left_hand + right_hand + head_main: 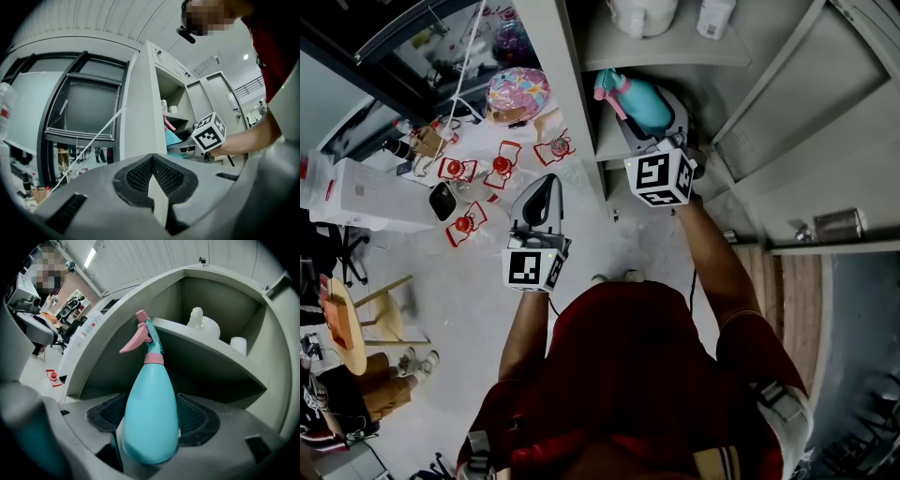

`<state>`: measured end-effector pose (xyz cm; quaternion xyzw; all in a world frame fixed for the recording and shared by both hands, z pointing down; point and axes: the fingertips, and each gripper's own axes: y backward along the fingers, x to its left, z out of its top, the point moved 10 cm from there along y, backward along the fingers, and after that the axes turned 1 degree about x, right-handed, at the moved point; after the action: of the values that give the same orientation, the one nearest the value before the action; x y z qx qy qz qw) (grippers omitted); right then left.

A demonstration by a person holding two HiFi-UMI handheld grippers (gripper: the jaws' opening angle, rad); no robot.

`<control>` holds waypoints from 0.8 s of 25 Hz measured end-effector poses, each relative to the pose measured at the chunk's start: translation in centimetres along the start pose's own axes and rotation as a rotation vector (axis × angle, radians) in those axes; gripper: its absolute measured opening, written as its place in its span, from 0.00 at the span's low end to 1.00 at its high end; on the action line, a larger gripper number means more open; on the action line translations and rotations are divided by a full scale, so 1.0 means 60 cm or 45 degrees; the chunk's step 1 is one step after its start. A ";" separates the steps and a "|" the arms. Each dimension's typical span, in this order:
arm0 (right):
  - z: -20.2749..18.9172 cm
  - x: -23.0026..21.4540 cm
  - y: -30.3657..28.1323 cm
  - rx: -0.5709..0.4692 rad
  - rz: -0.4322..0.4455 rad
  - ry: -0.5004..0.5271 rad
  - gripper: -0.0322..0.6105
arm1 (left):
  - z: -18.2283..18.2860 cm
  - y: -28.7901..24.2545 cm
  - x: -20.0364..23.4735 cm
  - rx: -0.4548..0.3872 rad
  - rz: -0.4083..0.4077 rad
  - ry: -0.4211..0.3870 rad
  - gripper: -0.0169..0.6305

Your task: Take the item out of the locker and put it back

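A teal spray bottle [637, 101] with a pink trigger stands at the mouth of a locker compartment [614, 141]. My right gripper [664, 131] is shut on the bottle's body, its marker cube toward me. In the right gripper view the bottle [151, 413] fills the space between the two dark pads [194, 418], upright, its trigger turned left. My left gripper [546, 182] is held lower left, outside the locker, shut on nothing. In the left gripper view its jaws [154, 176] meet, and the locker's side wall [138, 117] rises ahead of them.
White containers [202, 323] sit on the shelf above the bottle. The locker door [787, 122] stands open at the right. On the floor to the left lie a pink patterned object [517, 94], several red-and-white items [502, 167] and a white box [370, 195].
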<state>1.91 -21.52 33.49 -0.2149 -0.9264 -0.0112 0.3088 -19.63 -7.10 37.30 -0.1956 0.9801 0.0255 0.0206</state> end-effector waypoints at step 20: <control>-0.003 -0.010 -0.032 0.040 0.007 0.051 0.57 | 0.089 -0.033 -0.037 -0.162 -0.142 -0.027 0.04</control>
<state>1.66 -23.49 33.49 -0.2124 -0.9195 0.0000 0.3307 -16.65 -7.73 32.00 -0.2503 0.9639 0.0888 0.0198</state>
